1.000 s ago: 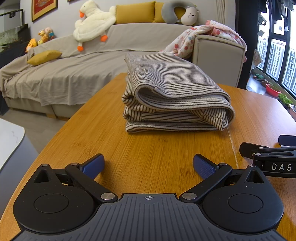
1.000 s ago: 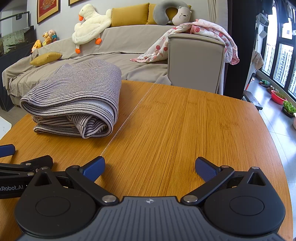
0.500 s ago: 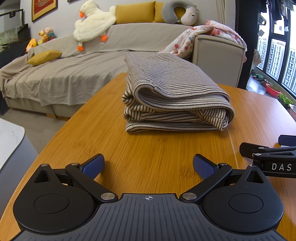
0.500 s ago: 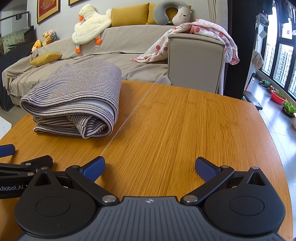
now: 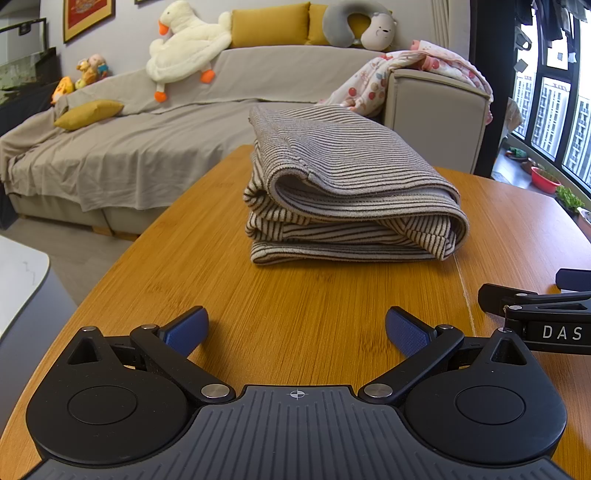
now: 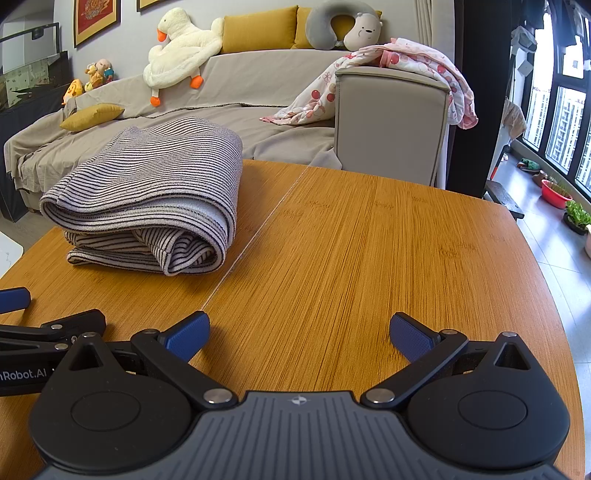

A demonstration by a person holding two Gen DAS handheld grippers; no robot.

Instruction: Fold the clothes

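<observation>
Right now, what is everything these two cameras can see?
garment: one, grey-and-cream striped, folded on the table
table: one, orange-brown wood, in front
sofa: one, grey cover, behind the table
goose toy: one, white, on the sofa back
cushions: yellow, several, on the sofa
neck pillow: one, grey, sofa top
blanket: one, pink floral, over the sofa arm
left gripper: black, blue pads, open, empty
right gripper: same, open, empty
</observation>
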